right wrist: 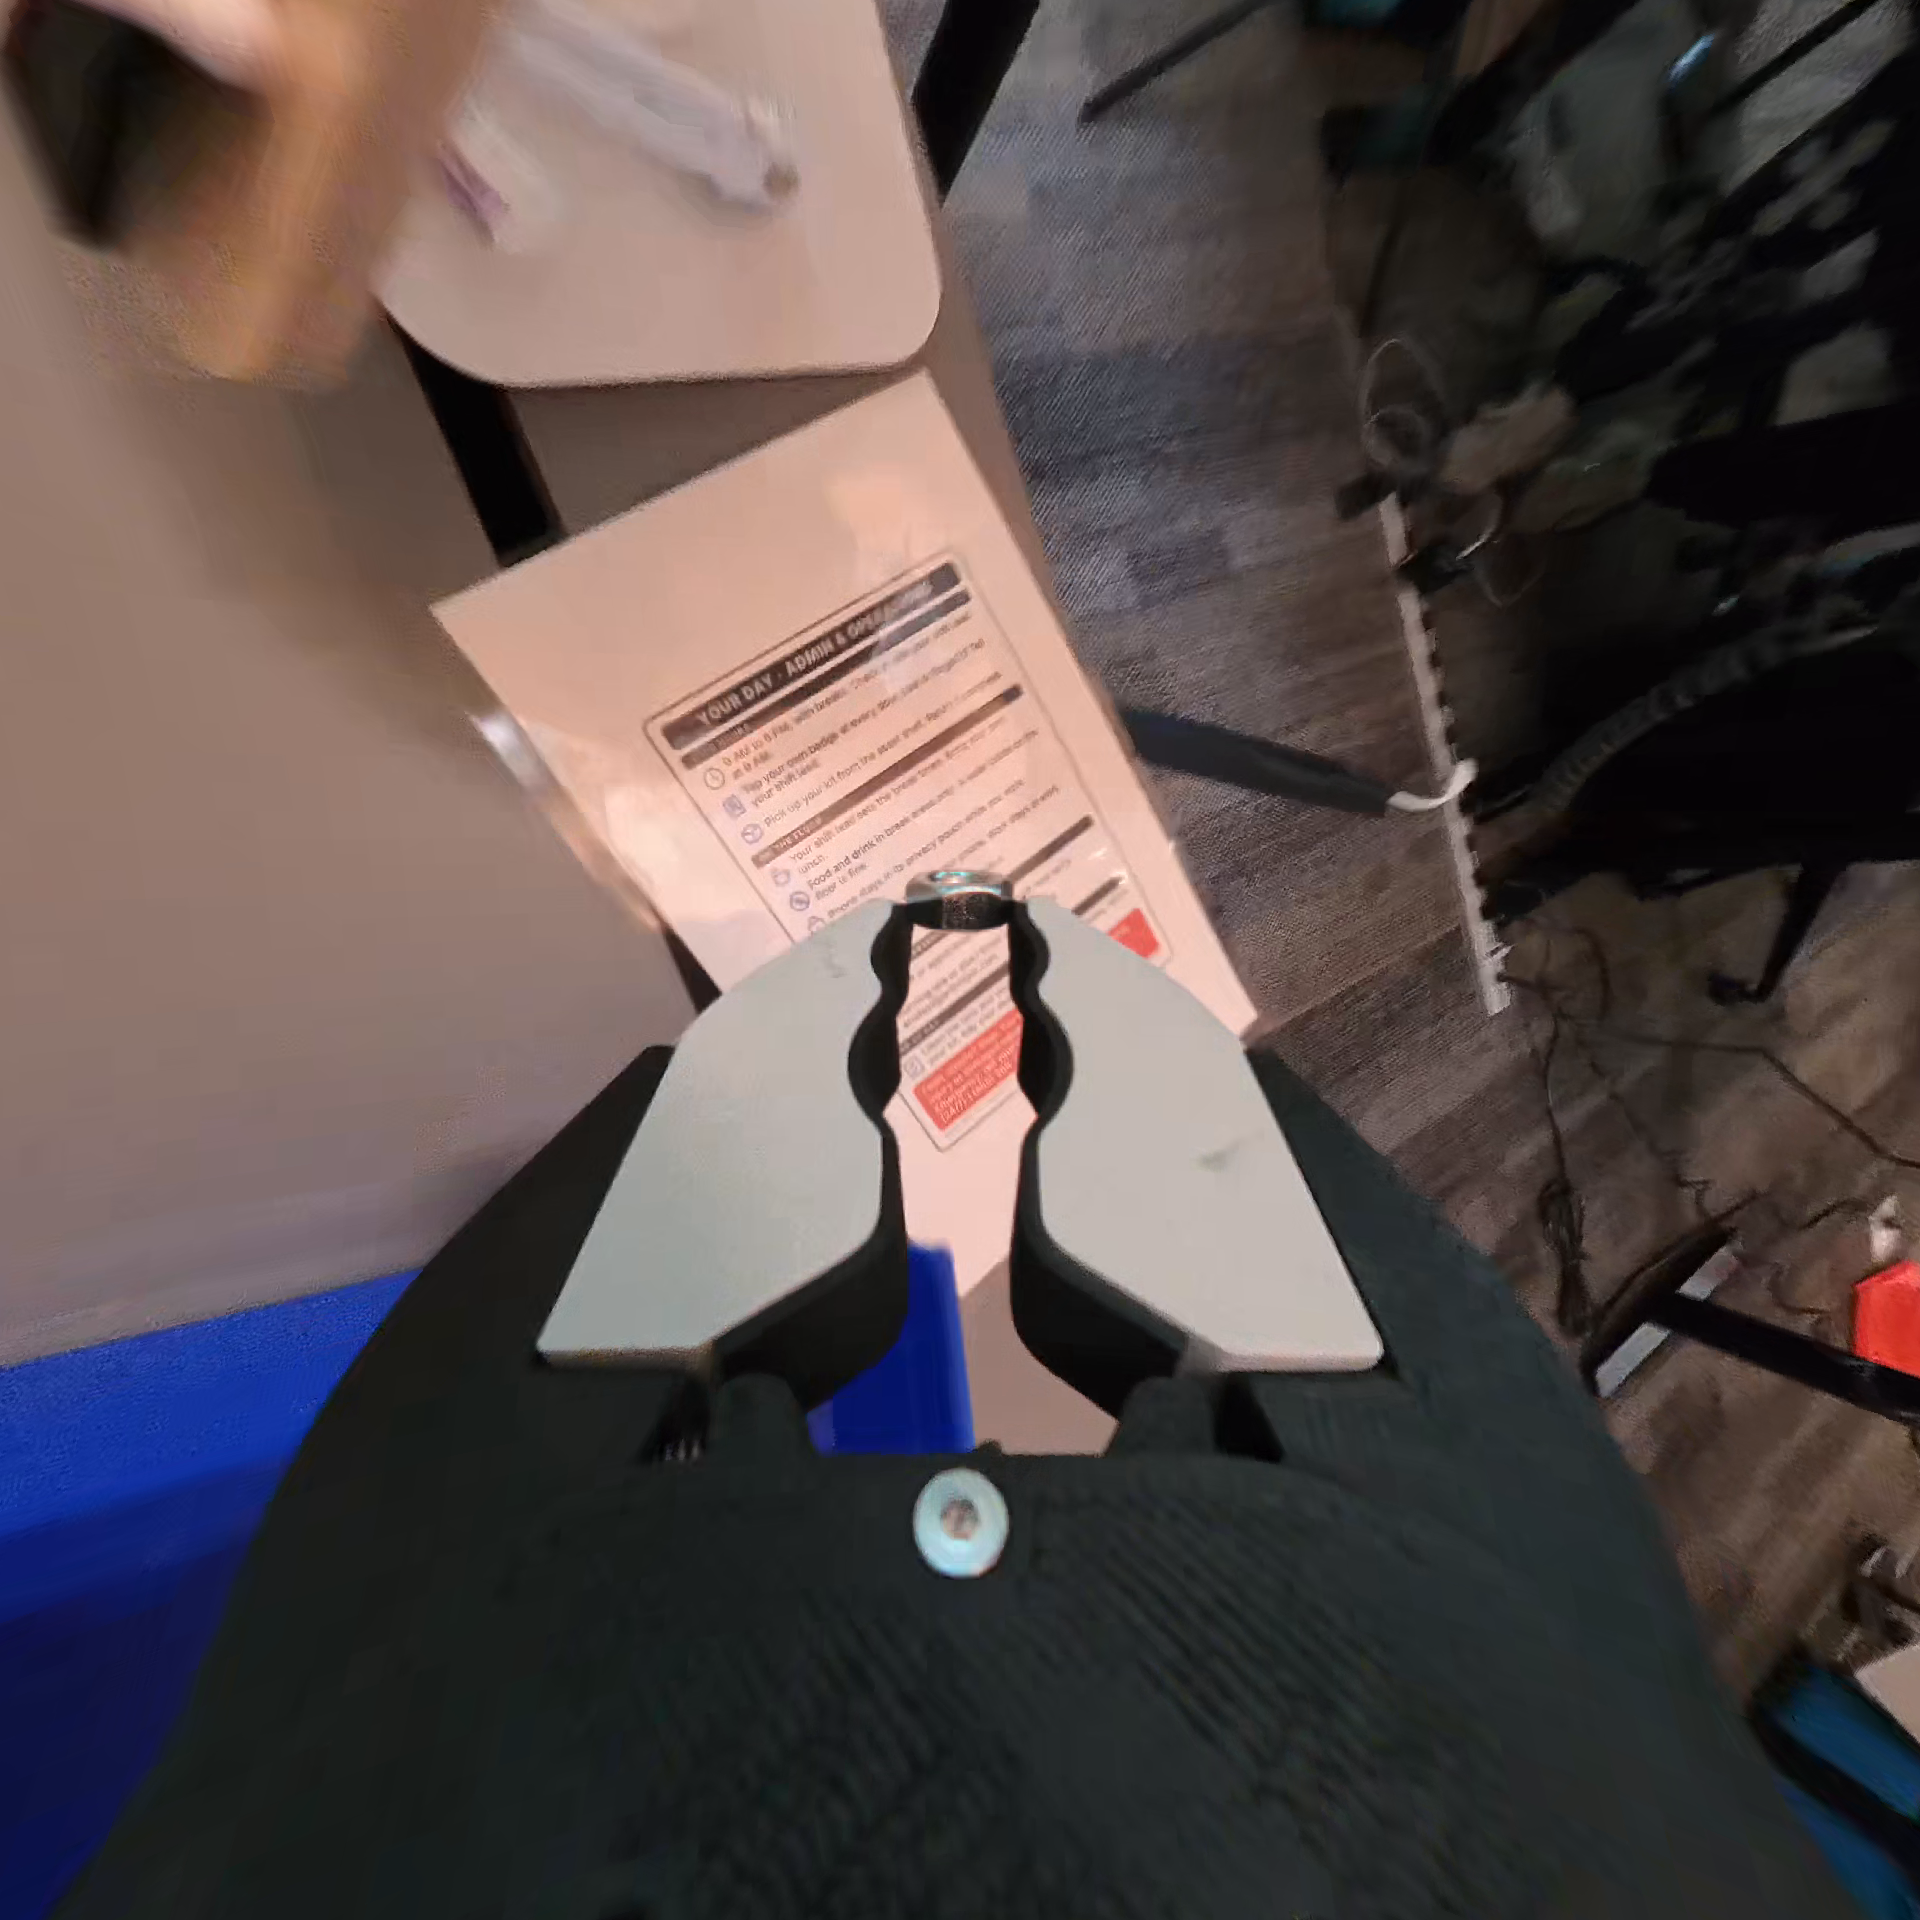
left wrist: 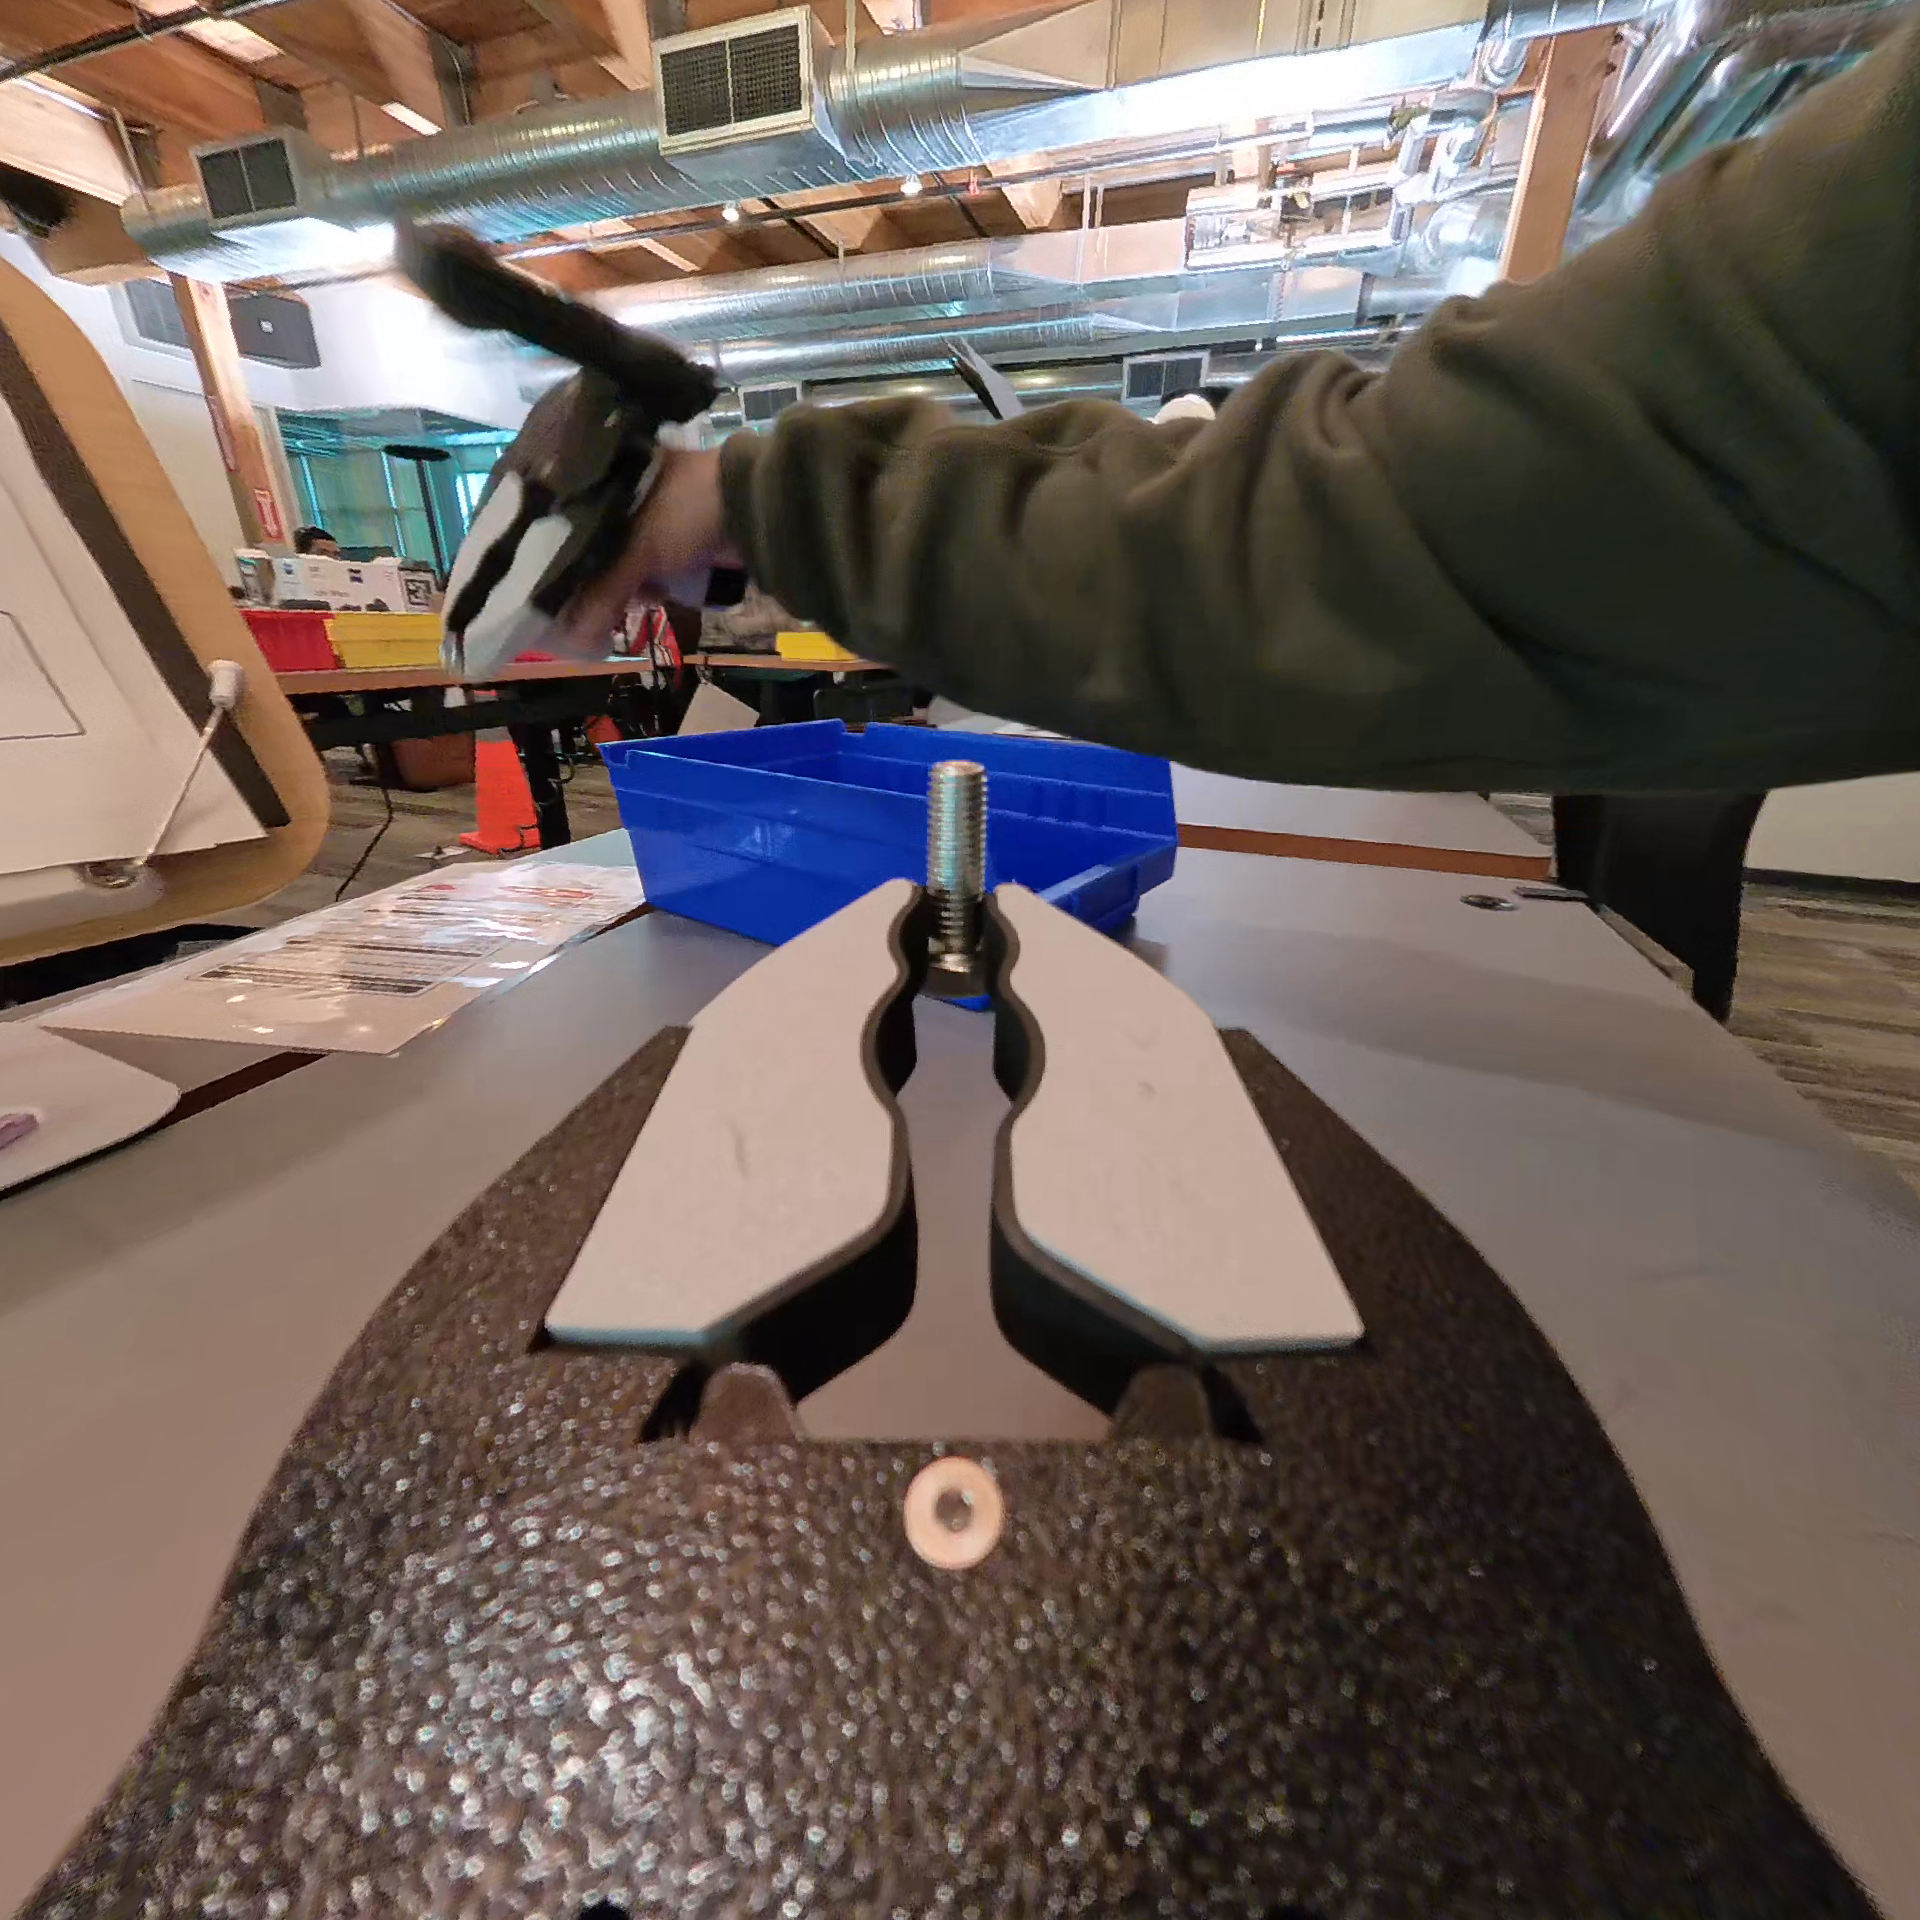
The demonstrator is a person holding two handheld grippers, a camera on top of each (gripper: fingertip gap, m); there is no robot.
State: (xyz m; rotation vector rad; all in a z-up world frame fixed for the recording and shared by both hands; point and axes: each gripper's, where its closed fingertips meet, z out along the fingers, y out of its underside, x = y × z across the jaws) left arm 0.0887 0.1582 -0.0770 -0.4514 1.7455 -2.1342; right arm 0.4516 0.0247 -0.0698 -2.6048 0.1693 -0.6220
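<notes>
My left gripper (left wrist: pixel 954 940) is shut on a steel bolt (left wrist: pixel 956 831) and holds it upright, thread up, just above the grey table (left wrist: pixel 1403 1039). A blue bin (left wrist: pixel 790 821) stands right behind it. My right gripper (right wrist: pixel 958 914) is shut on a small metal nut (right wrist: pixel 958 896) at its fingertips, held over a laminated printed sheet (right wrist: pixel 831 707). In the left wrist view the right gripper (left wrist: pixel 499 592) shows blurred, up and to the left beyond the bin, on a green-sleeved arm (left wrist: pixel 1351 582) that crosses above the bolt.
The laminated sheet (left wrist: pixel 395 945) lies on the table's left side. The blue bin's corner (right wrist: pixel 125 1507) shows low left in the right wrist view. A beige rounded board (right wrist: pixel 675 208) lies past the sheet. Cables and chair legs (right wrist: pixel 1558 727) are on the floor to the right.
</notes>
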